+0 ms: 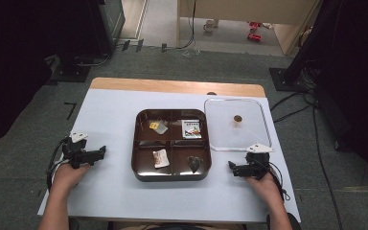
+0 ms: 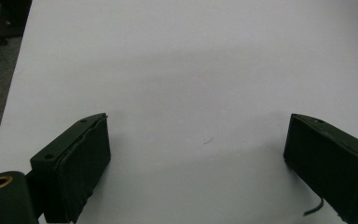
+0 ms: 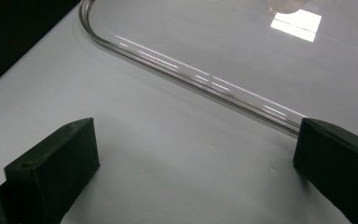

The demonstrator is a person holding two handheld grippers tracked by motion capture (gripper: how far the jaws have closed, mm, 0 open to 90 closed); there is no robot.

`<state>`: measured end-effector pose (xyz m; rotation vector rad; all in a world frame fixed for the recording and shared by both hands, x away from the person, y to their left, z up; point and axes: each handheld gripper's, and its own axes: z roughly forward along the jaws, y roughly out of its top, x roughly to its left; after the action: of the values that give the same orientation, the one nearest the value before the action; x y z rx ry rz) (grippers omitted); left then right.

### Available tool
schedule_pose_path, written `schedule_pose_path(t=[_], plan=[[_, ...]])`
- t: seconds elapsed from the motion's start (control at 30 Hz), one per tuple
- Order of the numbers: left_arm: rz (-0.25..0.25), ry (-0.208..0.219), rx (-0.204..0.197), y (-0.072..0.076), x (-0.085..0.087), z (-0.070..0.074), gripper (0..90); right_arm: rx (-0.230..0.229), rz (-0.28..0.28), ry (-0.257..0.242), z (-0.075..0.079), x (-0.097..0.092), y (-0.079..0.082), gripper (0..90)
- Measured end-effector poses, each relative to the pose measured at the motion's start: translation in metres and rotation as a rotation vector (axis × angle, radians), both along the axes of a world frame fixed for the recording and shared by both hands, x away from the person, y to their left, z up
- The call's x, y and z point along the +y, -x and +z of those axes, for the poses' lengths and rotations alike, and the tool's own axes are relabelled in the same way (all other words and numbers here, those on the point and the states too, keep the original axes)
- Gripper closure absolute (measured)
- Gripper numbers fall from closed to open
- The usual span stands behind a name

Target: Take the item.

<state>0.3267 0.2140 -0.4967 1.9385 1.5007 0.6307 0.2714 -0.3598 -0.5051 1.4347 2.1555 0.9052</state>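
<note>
We get pretty dim, grainy frames here. Overhead light glares off the clear lid [image 3: 242, 42] as a white patch, the table [image 2: 191, 56] looks washed out, and the high view's side edges sink into black.

text: none legible | packet [image 1: 191, 129] in upper-right compartment of tray [image 1: 172, 175], frame centre: dark print on white label, too small to read | other packets: no readable marks | counter [image 1: 115, 115]: no signs

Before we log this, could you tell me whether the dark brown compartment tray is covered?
Uncovered: the dark brown compartment tray is open, and its clear lid lies beside it.
</note>
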Motion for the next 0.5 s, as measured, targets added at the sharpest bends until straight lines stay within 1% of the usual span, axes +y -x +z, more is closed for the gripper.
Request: schedule_pose_path(t=[0.37,0.5], plan=[[-0.001,0.0,0.001,-0.0002,0.0,0.0002,6.7,-0.001,-0.001,-0.001,-0.0001,0.0001,0.0001,0.0],[-0.014,-0.016,-0.008,-0.0005,-0.0007,0.0005,6.7,-0.001,-0.001,-0.001,-0.0001,0.0,0.0001,0.0]])
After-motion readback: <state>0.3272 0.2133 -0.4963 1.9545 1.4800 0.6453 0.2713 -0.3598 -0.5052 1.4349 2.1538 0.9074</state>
